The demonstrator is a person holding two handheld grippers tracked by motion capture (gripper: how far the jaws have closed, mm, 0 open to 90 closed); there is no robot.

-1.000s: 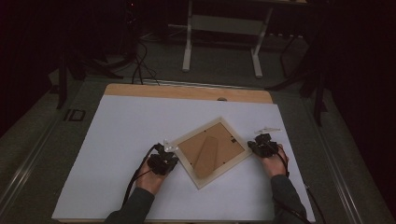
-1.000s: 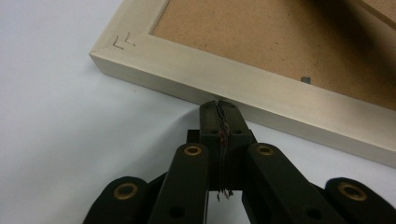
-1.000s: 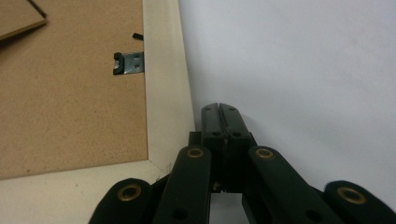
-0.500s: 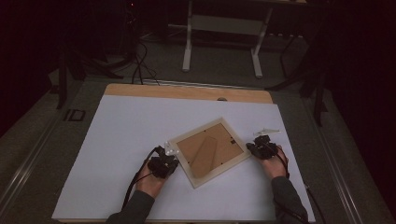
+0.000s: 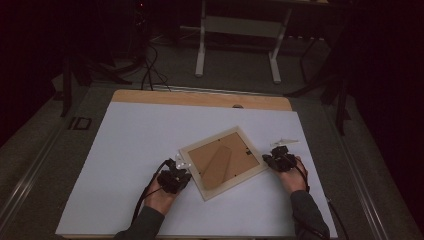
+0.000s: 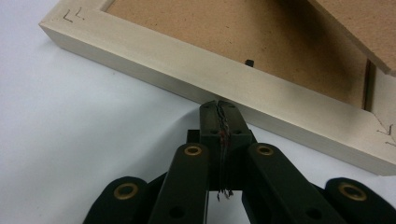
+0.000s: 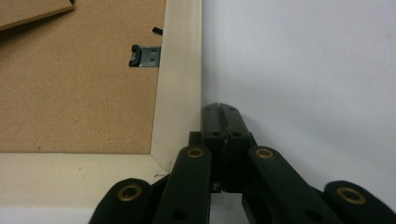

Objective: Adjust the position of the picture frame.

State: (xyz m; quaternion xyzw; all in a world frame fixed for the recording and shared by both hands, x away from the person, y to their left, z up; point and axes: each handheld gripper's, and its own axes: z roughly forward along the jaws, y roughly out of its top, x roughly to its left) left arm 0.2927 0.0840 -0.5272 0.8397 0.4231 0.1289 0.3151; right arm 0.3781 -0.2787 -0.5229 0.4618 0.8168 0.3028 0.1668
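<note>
Two closed grippers are set against the picture frame (image 5: 223, 162), lying face down at the white table's (image 5: 125, 145) near middle: left gripper (image 5: 178, 171), then right gripper (image 5: 272, 159). Nothing is gripped. Uneven pushing could skew it.

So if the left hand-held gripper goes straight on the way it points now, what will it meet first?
Most likely the pale wooden edge of the picture frame. The shut left hand-held gripper points right at that rail, its tips at or nearly touching it.
</note>
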